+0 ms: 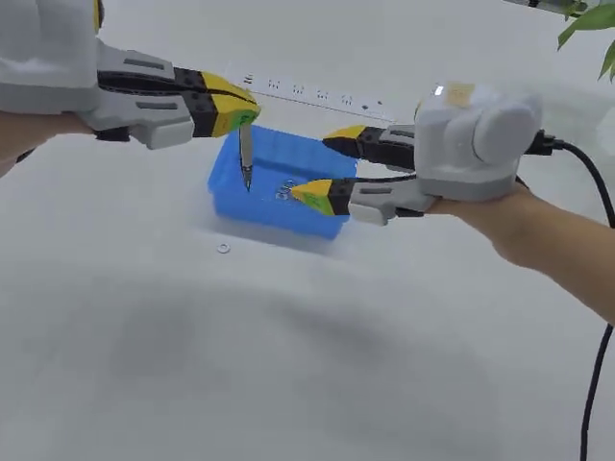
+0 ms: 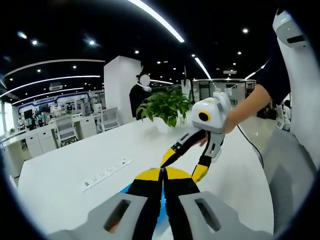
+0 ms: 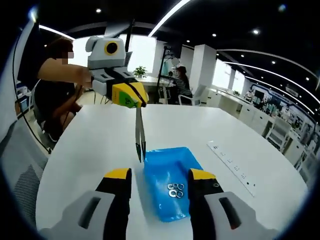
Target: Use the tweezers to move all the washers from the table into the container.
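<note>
Both grippers looked like the same kit, tbh. The left gripper [image 1: 248,115] at the upper left of the head view and the right gripper [image 1: 317,166] at centre right each had a pale grey plastic shell, black arms and yellow jaw tips. The left one's tip had a dab of green. The grey jaw bases had dark oblong slots. A black cable [image 1: 567,148] ran off the right unit toward the right edge. A dark short sleeve [image 2: 274,70] showed at the upper right of the left gripper view.

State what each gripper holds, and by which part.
Left gripper: tweezers, pinched at their upper end, tips down. Right gripper: open astride the container, nothing gripped.
</note>
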`<action>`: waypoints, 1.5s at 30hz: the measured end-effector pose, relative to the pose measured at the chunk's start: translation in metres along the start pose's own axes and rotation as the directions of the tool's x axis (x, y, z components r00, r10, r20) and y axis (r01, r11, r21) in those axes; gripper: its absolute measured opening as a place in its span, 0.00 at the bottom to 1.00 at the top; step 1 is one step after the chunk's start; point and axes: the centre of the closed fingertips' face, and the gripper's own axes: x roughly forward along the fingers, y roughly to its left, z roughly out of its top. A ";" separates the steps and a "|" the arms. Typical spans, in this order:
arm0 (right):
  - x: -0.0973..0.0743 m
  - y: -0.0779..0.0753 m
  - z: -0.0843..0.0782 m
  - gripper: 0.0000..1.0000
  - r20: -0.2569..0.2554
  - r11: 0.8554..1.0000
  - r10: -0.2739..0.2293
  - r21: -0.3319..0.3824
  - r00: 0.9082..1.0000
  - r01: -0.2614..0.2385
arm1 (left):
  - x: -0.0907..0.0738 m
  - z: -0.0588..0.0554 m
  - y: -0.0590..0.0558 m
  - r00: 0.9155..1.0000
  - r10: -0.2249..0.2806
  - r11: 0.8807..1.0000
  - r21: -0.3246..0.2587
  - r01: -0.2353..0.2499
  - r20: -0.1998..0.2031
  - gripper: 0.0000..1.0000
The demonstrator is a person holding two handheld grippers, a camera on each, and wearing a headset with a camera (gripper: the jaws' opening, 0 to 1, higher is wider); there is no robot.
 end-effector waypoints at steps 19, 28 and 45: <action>-0.052 0.067 -0.052 0.62 -0.056 0.989 -0.081 0.115 0.995 0.087 | -0.028 -0.029 -0.030 1.000 -0.002 1.000 0.012 0.001 0.006 0.04; -0.075 0.073 -0.069 0.74 -0.102 0.978 -0.176 0.097 0.979 0.186 | -0.030 -0.046 -0.035 1.000 0.008 1.000 0.015 -0.008 0.004 0.04; -0.069 0.100 -0.077 0.93 -0.092 0.948 -0.217 0.218 0.972 0.233 | -0.027 -0.053 -0.040 1.000 0.005 1.000 0.028 -0.004 -0.014 0.04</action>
